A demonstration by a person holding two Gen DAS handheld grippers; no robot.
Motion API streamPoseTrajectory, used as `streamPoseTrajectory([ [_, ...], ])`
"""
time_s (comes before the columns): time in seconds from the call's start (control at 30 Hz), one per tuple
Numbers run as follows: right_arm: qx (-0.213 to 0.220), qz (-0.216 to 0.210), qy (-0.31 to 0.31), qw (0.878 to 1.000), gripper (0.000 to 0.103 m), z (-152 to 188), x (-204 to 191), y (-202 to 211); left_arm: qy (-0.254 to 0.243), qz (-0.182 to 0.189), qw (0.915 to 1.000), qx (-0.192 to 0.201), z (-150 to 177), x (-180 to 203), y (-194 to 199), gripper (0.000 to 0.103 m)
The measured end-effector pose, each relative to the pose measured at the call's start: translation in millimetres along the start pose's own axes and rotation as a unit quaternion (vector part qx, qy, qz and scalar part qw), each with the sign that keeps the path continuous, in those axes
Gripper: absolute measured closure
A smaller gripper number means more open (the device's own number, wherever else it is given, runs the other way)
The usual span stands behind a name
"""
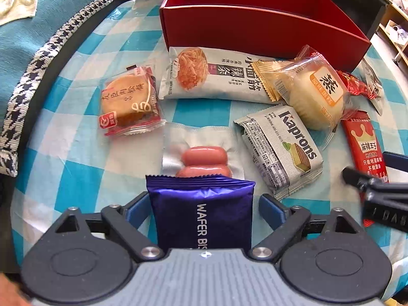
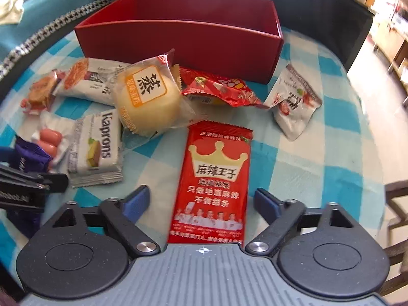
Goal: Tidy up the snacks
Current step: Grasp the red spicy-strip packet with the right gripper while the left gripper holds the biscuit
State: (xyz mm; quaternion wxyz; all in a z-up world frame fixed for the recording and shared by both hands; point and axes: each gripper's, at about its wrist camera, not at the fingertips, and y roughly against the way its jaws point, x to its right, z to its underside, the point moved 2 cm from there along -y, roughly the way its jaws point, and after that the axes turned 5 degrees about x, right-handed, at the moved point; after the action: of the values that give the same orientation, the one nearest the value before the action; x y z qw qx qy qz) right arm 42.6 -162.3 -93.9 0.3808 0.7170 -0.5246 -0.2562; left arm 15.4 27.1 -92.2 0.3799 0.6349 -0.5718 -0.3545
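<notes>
With both tongs spread and gripping nothing, the left tongs [image 1: 201, 204] astride the shiny purple foil wafer packet [image 1: 201, 211] and the right tongs [image 2: 201, 201] astride the long red crown-printed snack sachet [image 2: 216, 178], either slippery wrapper may squirt out on closing, short of the empty red cardboard box [image 1: 255, 28] at twelve o'clock on the bench.

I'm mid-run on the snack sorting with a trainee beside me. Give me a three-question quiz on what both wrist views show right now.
1. True or false: the red box already holds several snacks.
2. Which packet lies between the left tongs? A) Kaprons wafer B) purple wafer biscuit packet C) sausage pack
3. Fill in: the packet between the right tongs is the red one printed with a ____.

Key:
1. False; what shows of its inside is bare, and the snacks lie on the checked cloth.
2. B; pads apart, not pressing.
3. Crown; those pads are apart too.
</notes>
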Motion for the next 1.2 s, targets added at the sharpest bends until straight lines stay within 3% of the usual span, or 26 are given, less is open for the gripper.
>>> streamPoseTrajectory([
  [0.2, 0.0, -0.003, -0.014, 1.0, 0.04, 2.7, 8.1, 6.9, -0.012, 0.006, 0.9999, 0.003, 5.6, 3.4, 8.9, 0.003],
  [0.9, 0.026, -0.021, -0.013, 0.999, 0.048, 7.8, -2.1, 37.3, -0.038, 0.017, 0.9987, 0.03, 9.8, 16.8, 35.7, 0.004],
  [0.93, 0.028, -0.024, -0.013, 0.999, 0.052, 7.2, -3.2, 38.5, -0.039, 0.019, 0.9986, 0.031, 9.8, 17.0, 36.6, 0.004],
  [1.0, 0.024, -0.036, -0.017, 0.999, 0.073, 5.9, -3.9, 38.8, -0.039, 0.021, 0.9986, 0.031, 9.0, 16.8, 37.4, 0.005],
  [1.2, -0.002, -0.025, -0.025, 0.999, 0.066, 11.9, 3.7, 25.8, -0.019, 0.034, 0.999, 0.02, 7.4, 8.9, 34.5, 0.005],
])
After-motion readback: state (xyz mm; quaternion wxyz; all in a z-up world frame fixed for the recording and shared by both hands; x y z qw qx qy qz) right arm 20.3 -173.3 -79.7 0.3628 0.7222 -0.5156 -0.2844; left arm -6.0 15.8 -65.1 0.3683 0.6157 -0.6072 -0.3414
